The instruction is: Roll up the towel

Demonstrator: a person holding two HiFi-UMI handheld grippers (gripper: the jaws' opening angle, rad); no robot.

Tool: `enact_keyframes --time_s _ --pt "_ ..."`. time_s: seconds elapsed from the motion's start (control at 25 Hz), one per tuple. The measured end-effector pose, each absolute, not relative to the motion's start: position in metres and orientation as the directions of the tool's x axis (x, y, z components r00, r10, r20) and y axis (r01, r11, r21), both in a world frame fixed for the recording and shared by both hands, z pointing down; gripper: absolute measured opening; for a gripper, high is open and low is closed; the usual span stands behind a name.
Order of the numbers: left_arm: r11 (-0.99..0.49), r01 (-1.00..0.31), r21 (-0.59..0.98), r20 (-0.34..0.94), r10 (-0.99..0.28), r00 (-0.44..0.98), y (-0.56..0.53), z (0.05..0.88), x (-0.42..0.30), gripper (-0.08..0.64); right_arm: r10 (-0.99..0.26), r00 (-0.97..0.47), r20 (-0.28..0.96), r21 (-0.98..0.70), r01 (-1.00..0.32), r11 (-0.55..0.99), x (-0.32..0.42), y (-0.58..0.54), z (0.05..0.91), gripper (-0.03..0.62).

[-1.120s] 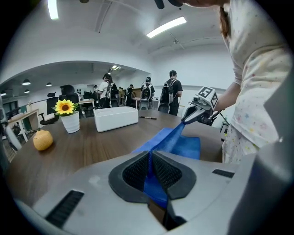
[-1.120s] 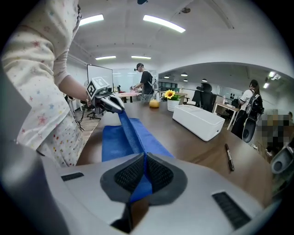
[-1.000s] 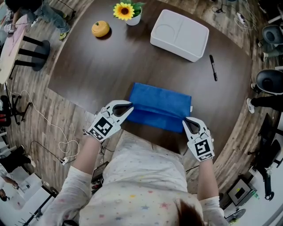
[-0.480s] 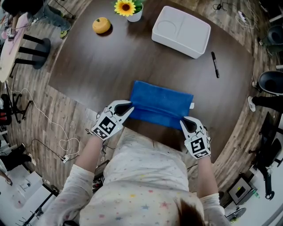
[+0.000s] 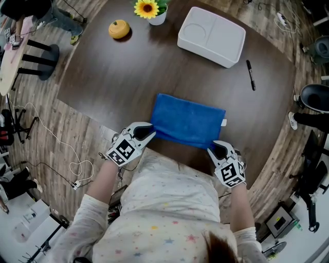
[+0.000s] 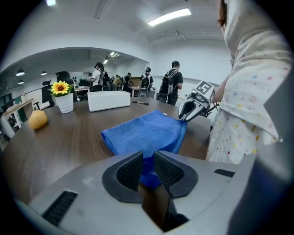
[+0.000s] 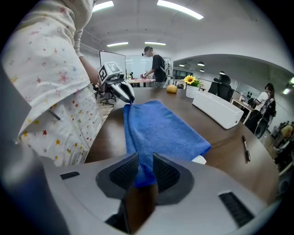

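Note:
A blue towel (image 5: 187, 120) lies folded flat on the dark table (image 5: 103, 87), close to its near edge. My left gripper (image 5: 149, 131) is at the towel's near left corner. Its jaws have just been opening a little, and in the left gripper view (image 6: 147, 158) blue cloth still fills the narrow gap between the pads. My right gripper (image 5: 213, 149) is at the near right corner, and in the right gripper view (image 7: 144, 160) its jaws are shut on a fold of the towel (image 7: 161, 133). Both grippers point down at the table.
A white divided box (image 5: 212, 37) stands at the far side, with a black pen (image 5: 250, 75) to its right. A sunflower pot (image 5: 149, 10) and an orange fruit (image 5: 119, 29) are at the far left. The person's body is right behind the near table edge.
Both grippers have sunk towards the near table edge, carrying the towel's near edge with them. The towel now lies flatter, its lower front layer covered.

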State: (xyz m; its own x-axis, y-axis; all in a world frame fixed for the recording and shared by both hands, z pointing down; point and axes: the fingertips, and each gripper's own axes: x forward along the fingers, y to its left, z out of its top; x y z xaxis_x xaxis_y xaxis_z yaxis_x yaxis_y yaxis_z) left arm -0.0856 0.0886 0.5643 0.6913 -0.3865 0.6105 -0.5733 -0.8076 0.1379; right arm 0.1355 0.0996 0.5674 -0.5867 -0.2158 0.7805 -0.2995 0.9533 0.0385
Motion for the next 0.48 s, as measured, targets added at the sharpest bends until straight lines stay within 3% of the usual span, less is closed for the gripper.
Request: enact_keyframes --time_s 0.2,0.48 --pt "-0.785 -0.589 0.193 0.607 -0.376 0.700 0.102 0.563 -0.090 0.083 -0.207 -0.597 0.775 -0.015 -0.344 0.939 0.142 0.102 0.566 0.112" --pt "-0.732 -0.668 0.133 0.564 -0.499 0.658 0.053 0.552 -0.098 0.083 -0.354 -0.635 0.686 -0.062 -0.536 0.842 0.135 0.046 0.540 0.112"
